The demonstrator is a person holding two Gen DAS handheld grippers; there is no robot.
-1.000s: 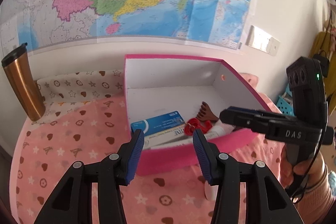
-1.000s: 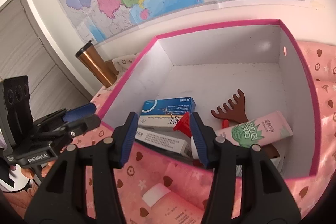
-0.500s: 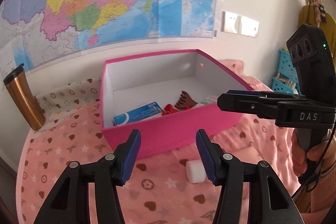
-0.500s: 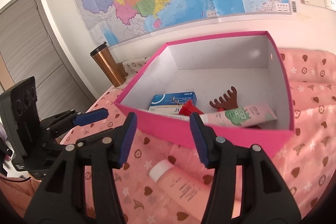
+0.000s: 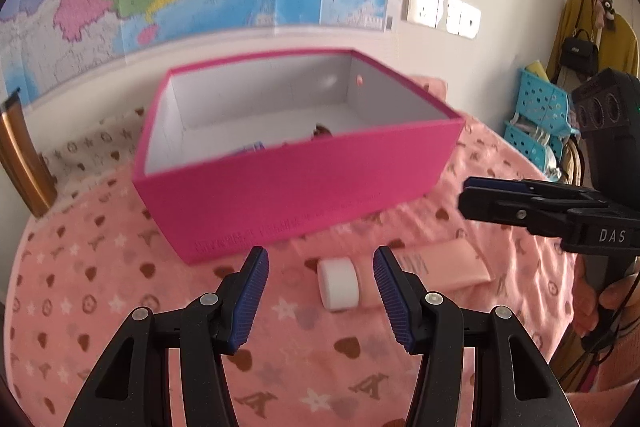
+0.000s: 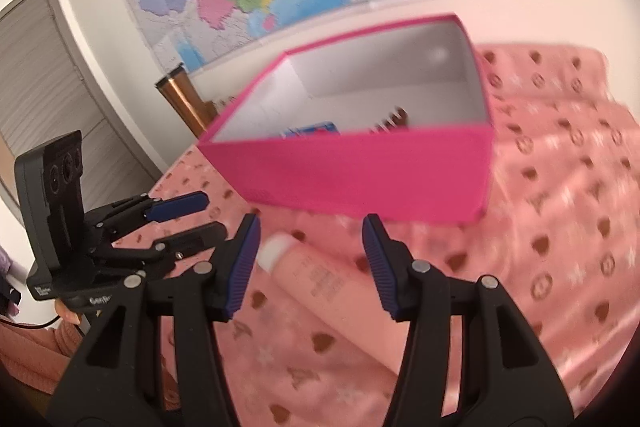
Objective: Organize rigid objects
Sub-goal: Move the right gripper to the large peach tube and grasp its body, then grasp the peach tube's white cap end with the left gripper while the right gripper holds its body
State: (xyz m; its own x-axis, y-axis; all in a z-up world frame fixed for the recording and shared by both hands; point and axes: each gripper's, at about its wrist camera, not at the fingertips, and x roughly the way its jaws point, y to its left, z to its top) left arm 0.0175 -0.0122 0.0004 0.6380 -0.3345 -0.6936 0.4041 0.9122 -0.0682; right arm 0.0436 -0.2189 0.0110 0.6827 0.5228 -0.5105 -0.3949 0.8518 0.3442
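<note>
A pink tube with a white cap [image 5: 338, 288] [image 6: 320, 283] lies on the pink patterned cloth in front of a magenta box [image 5: 304, 183] [image 6: 360, 179]. Inside the box only the tops of a blue packet [image 6: 312, 129] and a brown comb [image 6: 394, 117] show over the front wall. My left gripper [image 5: 320, 301] hangs open just above the cloth, its blue pads on either side of the tube's cap without touching it. My right gripper [image 6: 310, 263] is open too, over the tube's body. Each gripper appears in the other's view [image 5: 520, 207] [image 6: 168, 223].
A copper tumbler [image 5: 20, 163] [image 6: 188, 103] stands at the back left by the wall with the map. Blue baskets [image 5: 540, 115] and hanging bags are off the table's right side. A hand [image 5: 612, 307] holds the right gripper.
Both grippers have drawn back from over the box and sunk toward the cloth in front of it. The pink tube has come into view between their fingers. The left jaws opened slightly.
</note>
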